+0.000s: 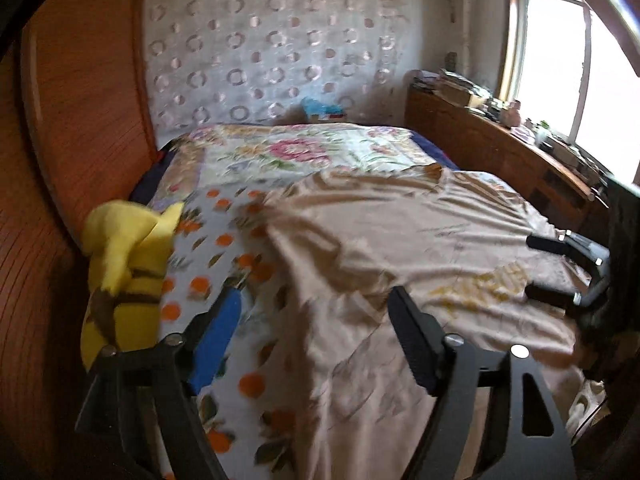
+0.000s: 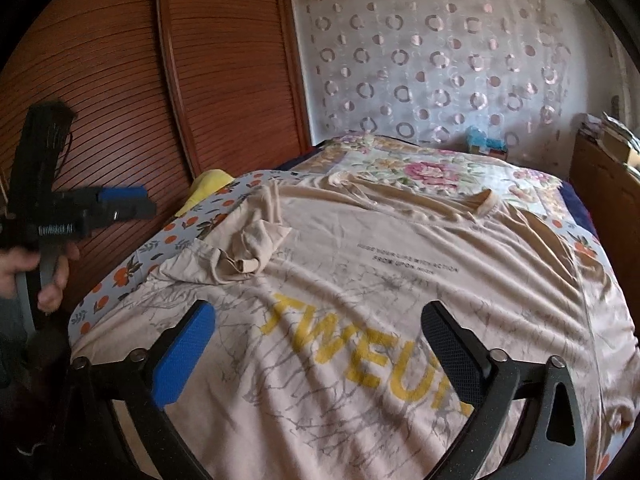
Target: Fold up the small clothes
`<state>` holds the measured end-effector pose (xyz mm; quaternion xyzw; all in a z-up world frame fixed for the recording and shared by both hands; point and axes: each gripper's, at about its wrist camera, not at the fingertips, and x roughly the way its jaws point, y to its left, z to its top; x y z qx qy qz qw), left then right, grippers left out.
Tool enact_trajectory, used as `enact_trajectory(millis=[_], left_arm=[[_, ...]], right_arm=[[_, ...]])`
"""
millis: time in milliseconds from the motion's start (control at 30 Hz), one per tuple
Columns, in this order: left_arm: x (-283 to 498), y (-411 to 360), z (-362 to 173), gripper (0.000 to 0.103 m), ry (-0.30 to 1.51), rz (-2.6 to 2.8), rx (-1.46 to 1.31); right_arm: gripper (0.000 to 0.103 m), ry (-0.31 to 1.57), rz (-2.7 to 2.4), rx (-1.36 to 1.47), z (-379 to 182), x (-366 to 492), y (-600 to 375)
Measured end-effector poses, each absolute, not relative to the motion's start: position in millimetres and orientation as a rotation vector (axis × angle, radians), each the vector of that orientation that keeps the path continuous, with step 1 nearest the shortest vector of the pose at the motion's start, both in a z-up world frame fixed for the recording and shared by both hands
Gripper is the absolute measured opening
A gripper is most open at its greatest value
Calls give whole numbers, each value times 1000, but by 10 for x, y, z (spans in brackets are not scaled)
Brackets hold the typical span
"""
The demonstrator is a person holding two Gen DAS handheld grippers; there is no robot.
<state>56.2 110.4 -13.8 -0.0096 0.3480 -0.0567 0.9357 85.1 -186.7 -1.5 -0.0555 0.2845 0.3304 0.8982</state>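
Both 2-finger grippers, left (image 1: 316, 332) and right (image 2: 320, 348), are held wide open and empty over the beige printed cotton T-shirt (image 2: 400, 280) spread lengthwise up the floral-quilted bed (image 2: 440, 168), right nearer its hem.

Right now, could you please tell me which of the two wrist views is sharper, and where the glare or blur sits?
Left wrist view: motion-blurred, the beige T-shirt and yellow plush toy smeared; the window blown out white. Right wrist view: sharper, the shirt's yellow lettering legible; only the left claw is soft. Both bend straight edges.
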Motion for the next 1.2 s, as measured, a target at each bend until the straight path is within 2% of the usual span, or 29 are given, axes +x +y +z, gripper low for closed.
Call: enact_trajectory(millis=[167,433,500,600,967,1033,1067,1100,1200], left_arm=[[301,1305,-285,77,675,-22,-61],[48,1394,-431,77,612,60,-59],[9,1400,-449,77,607,70,-53],[-22,1394,-453,77,607,65,-59],[-142,1372,-549,77,645,42,-78],[-141,1347,-564,77,648,36,-80],[-141,1334,-568,77,650,35,-78],[-139,1317,-573,77,651,34,-75],[-143,1257,-577,77,652,29,-64]], right_arm=[[76,592,744,-173,57,957,-1661],[64,593,843,-291,49,1270,-1237],[51,615,867,-318,-4,1374,-1059],[37,650,905,-349,-112,1518,-790],[35,725,874,-469,-439,1830,-258],[23,714,878,-485,-463,1829,-228],[9,706,883,-493,-464,1822,-210],[5,694,883,-499,-458,1813,-209],[3,643,877,-457,-344,1762,-331]])
